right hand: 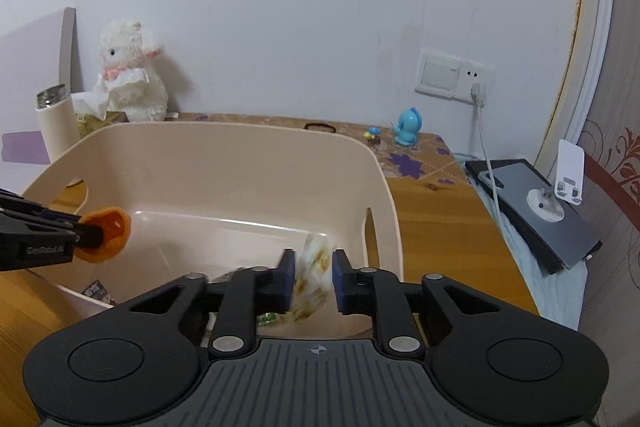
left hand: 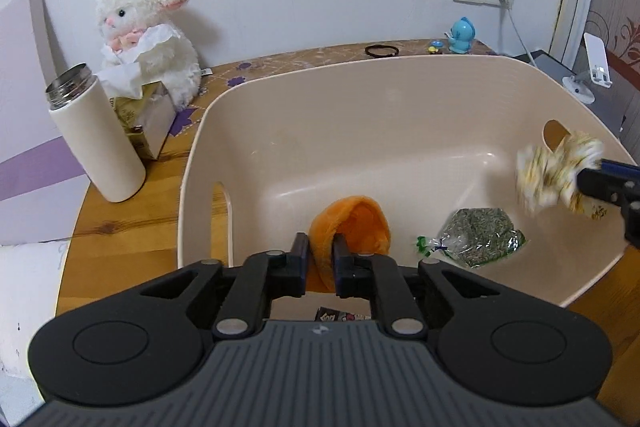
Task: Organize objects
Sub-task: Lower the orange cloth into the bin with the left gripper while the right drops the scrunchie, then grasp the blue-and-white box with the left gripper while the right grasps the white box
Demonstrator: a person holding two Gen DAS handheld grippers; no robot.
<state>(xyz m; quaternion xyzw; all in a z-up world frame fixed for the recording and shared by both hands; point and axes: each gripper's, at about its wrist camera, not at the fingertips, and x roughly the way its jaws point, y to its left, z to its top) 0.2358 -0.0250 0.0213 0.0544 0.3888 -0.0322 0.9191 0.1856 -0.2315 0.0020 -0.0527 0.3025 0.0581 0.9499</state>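
Observation:
A beige plastic basin [left hand: 360, 83] stands on the wooden table; it also shows in the right wrist view [right hand: 224, 135]. My left gripper [left hand: 321, 247] is shut on an orange plush piece [left hand: 356, 223] and holds it over the basin's near side; both show from the side in the right wrist view [right hand: 106, 235]. My right gripper [right hand: 313, 261] is shut on a white and yellow patterned cloth [right hand: 314, 279] above the basin's right end; the cloth [left hand: 556, 175] is blurred in the left wrist view. A clear bag of green dried herbs [left hand: 476, 237] lies on the basin floor.
A white thermos [left hand: 96, 143], a tissue box [left hand: 148, 115] and a white plush lamb [left hand: 148, 31] stand left of the basin. A black hair tie [left hand: 382, 49] and a blue toy [left hand: 462, 35] sit behind it. A tablet with a phone stand [right hand: 548, 203] lies to the right. A small printed packet [right hand: 96, 291] lies by the basin.

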